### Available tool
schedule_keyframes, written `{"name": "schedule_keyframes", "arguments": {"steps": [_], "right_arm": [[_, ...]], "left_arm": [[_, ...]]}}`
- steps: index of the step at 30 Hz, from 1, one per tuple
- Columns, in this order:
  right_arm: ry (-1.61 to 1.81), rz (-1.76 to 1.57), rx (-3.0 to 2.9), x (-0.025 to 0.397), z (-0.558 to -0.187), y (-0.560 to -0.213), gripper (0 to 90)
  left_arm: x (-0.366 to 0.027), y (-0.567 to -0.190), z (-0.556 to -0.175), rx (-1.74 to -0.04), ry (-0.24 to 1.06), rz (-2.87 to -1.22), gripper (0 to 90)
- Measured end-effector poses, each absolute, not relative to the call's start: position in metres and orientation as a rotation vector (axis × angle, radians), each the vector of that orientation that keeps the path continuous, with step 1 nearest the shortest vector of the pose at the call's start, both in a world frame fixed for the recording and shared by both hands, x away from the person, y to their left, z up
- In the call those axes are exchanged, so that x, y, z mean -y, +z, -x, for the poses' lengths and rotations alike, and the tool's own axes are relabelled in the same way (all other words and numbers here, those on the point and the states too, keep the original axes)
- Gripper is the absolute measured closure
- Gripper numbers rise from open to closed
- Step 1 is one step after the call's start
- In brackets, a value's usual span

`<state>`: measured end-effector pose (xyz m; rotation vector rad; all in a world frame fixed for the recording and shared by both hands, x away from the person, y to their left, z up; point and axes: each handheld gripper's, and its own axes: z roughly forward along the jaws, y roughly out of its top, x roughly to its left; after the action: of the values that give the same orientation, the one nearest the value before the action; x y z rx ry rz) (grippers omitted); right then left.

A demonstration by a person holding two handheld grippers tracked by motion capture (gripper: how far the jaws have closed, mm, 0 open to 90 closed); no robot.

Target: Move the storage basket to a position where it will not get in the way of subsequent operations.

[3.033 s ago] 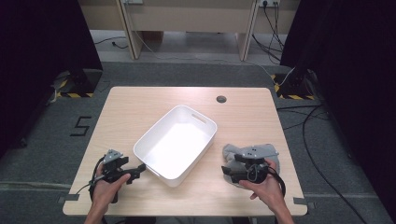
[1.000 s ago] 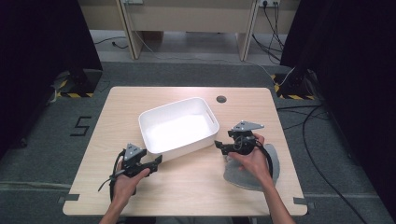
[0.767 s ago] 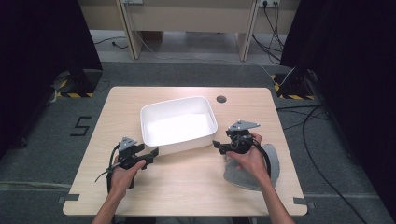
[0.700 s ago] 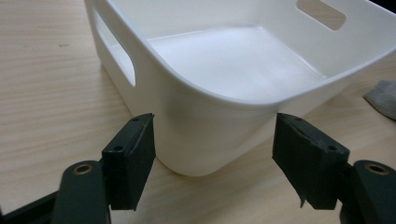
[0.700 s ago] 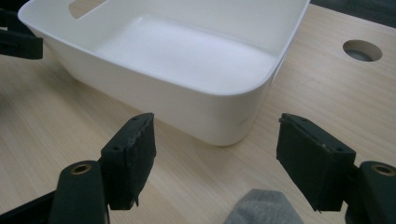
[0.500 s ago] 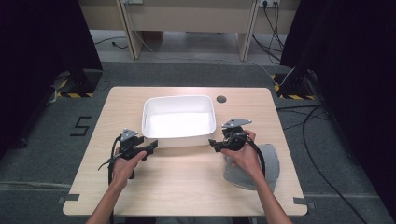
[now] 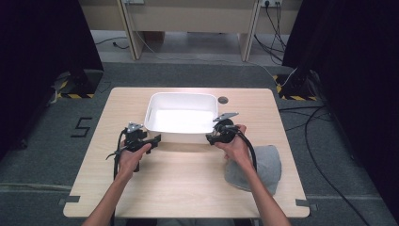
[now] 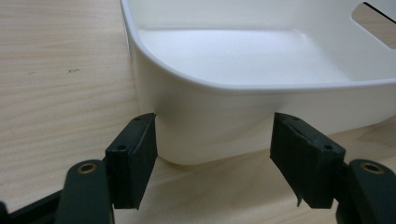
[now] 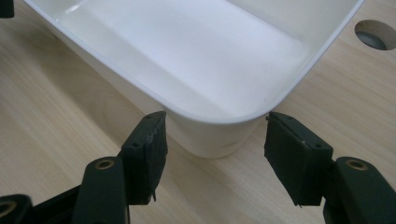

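Note:
A white plastic tub (image 7: 181, 104) stands empty in the middle of the wooden table, square to its edges. My left gripper (image 7: 155, 139) is open at the tub's near left corner (image 8: 196, 135), which sits between its two jaws. At the near right corner (image 9: 219, 135) my right gripper (image 7: 210, 137) is open too, with that corner between its jaws. Neither pair of jaws is closed on the tub. A grey folded cloth (image 7: 263, 169) lies on the table to the right, partly under the person's right forearm.
A round cable hole (image 7: 223, 100) is in the tabletop just behind the tub's far right corner (image 9: 373, 35). Bare wood lies left of the tub and along the near edge. Cables trail from both grippers towards the person.
The tub has turned from a diagonal lie to square with the table and shifted back. Both grippers moved inward and forward to its near corners. The right hand has left the grey cloth.

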<state>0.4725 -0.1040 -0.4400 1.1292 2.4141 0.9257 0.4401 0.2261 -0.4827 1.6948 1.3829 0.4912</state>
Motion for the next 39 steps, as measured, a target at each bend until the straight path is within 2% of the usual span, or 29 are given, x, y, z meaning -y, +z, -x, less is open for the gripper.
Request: {"name": "schedule_keyframes", "arguments": {"steps": [18, 39], "right_arm": [[0.944, -1.275, -2.379, 0.094, -0.515, -0.444, 43.2], [0.844, -1.310, -2.315, 0.086, -0.547, -0.446, 39.5]], "left_arm": [[-0.228, -0.477, -0.482, -1.435, 0.507, -1.696, 34.0], [-0.225, -0.480, -0.525, -1.470, 0.532, -1.718, 39.5]]}}
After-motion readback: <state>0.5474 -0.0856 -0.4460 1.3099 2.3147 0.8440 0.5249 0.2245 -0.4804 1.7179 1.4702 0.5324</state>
